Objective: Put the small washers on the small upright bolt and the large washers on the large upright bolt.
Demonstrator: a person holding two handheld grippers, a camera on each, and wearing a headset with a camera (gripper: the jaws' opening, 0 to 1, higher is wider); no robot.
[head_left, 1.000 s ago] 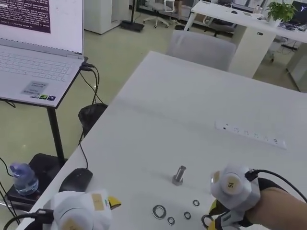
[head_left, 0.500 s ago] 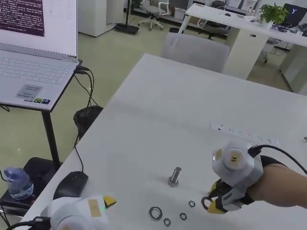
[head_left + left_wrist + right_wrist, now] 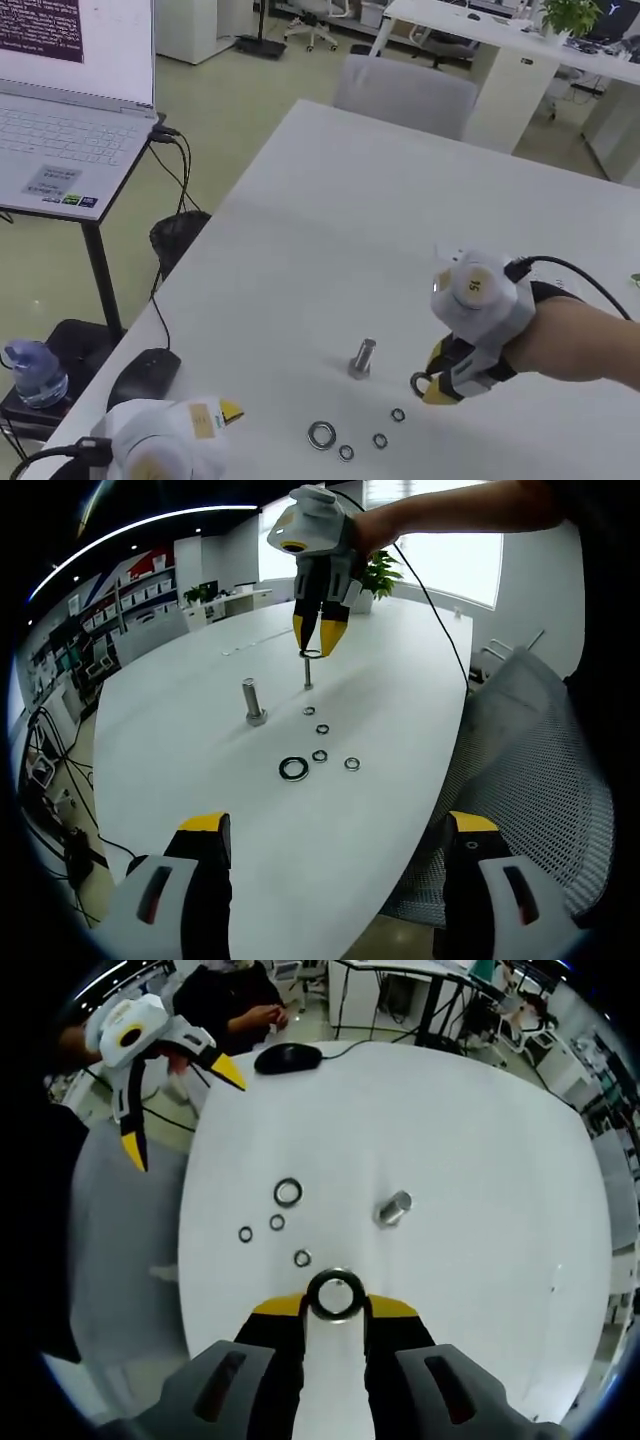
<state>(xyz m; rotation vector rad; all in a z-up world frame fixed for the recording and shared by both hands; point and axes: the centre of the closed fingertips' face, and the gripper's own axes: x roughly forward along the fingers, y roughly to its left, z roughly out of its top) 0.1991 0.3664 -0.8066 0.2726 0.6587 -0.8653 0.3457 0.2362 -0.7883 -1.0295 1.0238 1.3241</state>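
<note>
Large washer point(image 3: 335, 1273) pinched flat in right tongs point(image 3: 337, 1307), raised just right of upright large bolt point(image 3: 362, 358); nearer it than wide-open left tongs point(image 3: 337, 825) at near tabletop point(image 3: 330, 250) edge.

one large washer point(image 3: 335, 1294) pinched between fingers point(image 3: 275, 1306); second large washer point(image 3: 321, 435), three small washers point(image 3: 380, 440) flat near upright large bolt point(image 3: 363, 357)

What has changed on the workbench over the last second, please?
The right hand-held gripper, shut on a large washer, has carried it away from the person, from beside the loose washers to beside the large upright bolt. Unchanged: the bolt, the four loose washers on the table, and the open left hand-held gripper at the near edge.
</note>
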